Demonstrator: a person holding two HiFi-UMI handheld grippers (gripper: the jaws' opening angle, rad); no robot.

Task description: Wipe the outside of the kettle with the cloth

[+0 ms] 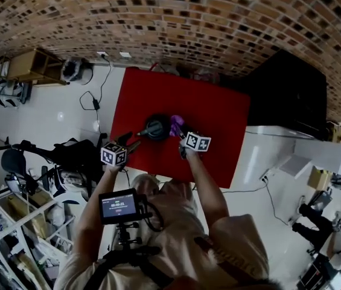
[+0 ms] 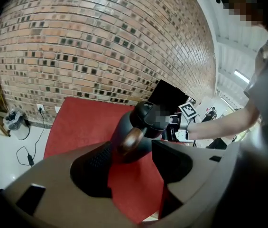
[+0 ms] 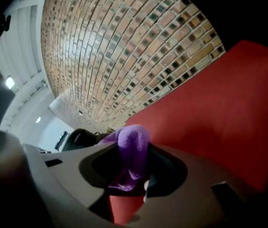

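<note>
A black kettle (image 1: 156,127) stands on the red table (image 1: 218,125). In the left gripper view the kettle (image 2: 141,122) rises just past my jaws, and the brown wooden end of its handle (image 2: 133,139) sits in the gap between them. My left gripper (image 1: 131,142) (image 2: 134,163) is open, at the kettle's left side. My right gripper (image 1: 181,136) (image 3: 131,167) is shut on a purple cloth (image 1: 176,124) (image 3: 133,146) and holds it against the kettle's right side. The kettle (image 3: 79,139) shows as a dark shape left of the cloth.
A brick wall (image 1: 176,23) runs behind the table. A black cabinet (image 1: 291,92) and a white unit (image 1: 273,153) stand to the right. On the floor at the left are a cable (image 1: 95,104), a wooden shelf (image 1: 31,65) and dark gear (image 1: 67,156). A small monitor (image 1: 119,205) sits below.
</note>
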